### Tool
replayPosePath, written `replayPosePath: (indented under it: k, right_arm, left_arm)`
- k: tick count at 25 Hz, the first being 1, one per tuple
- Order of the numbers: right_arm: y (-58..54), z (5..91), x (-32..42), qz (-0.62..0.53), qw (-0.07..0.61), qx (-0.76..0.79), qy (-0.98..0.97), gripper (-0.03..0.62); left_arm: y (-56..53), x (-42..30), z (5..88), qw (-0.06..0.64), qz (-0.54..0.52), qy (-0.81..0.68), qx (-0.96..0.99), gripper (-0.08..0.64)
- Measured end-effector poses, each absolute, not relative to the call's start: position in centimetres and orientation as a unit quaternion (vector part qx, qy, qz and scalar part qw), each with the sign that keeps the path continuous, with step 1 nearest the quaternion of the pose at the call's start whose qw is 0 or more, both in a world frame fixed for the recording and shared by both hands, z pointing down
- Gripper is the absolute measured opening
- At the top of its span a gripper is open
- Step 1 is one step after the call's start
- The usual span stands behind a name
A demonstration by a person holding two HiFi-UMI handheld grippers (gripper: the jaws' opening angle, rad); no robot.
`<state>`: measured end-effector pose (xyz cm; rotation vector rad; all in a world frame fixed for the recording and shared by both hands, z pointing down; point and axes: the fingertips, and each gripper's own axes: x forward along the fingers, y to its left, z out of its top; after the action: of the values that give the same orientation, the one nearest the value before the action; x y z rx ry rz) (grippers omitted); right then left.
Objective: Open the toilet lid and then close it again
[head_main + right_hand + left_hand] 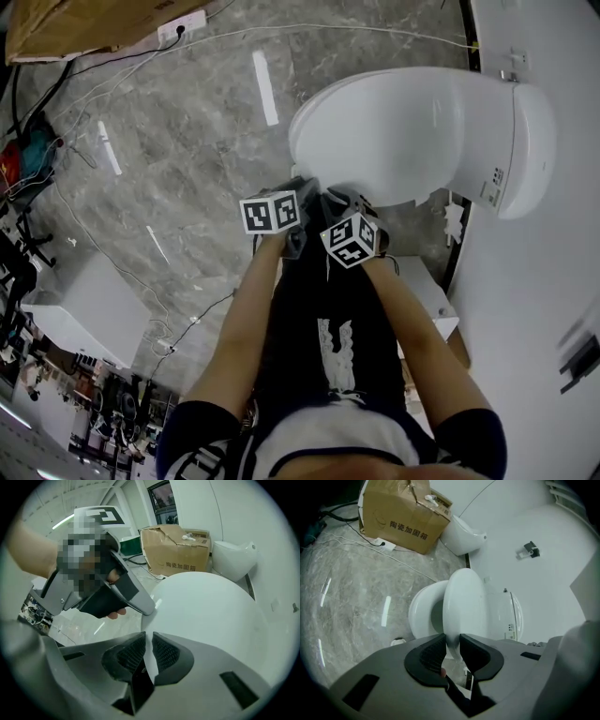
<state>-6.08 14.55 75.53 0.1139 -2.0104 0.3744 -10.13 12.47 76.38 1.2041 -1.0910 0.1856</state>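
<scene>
The white toilet lid (394, 131) is held part-way up, tilted over the seat and bowl (423, 613). In the left gripper view the lid (464, 602) runs down into my left gripper (452, 644), whose black pads sit on either side of its front edge. My right gripper (148, 646) clamps the same rim of the lid (211, 616) close beside it, with one grey left finger (136, 597) just to its left. From the head view both grippers, left (298, 187) and right (342, 199), meet at the lid's near edge.
A cardboard box (401, 520) and a white wall urinal (461, 538) stand beyond the toilet. The tank (520, 150) backs onto a white wall (534, 309). Cables and a power strip (181, 26) lie on the marble floor; a white cabinet (89, 309) stands at the left.
</scene>
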Motion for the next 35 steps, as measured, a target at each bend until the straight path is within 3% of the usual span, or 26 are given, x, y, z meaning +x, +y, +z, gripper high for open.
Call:
replayPosePath:
  k: [4, 28, 35]
  right_arm:
    - [14.1, 77.3, -6.7, 0.198, 0.52, 0.05, -0.829, 0.015]
    - [14.7, 84.6, -8.2, 0.214, 0.572, 0.024, -0.791, 0.009]
    - [16.8, 84.1, -9.1, 0.278, 0.529, -0.048, -0.8, 0.011]
  left_arm:
    - [12.7, -10.9, 78.3, 0.693, 0.087, -0.486, 0.525, 0.094]
    - [13.4, -12.1, 86.2, 0.72, 0.109, -0.469, 0.5, 0.095]
    - [13.7, -12.4, 85.9, 0.702, 0.144, -0.508, 0.477, 0.113]
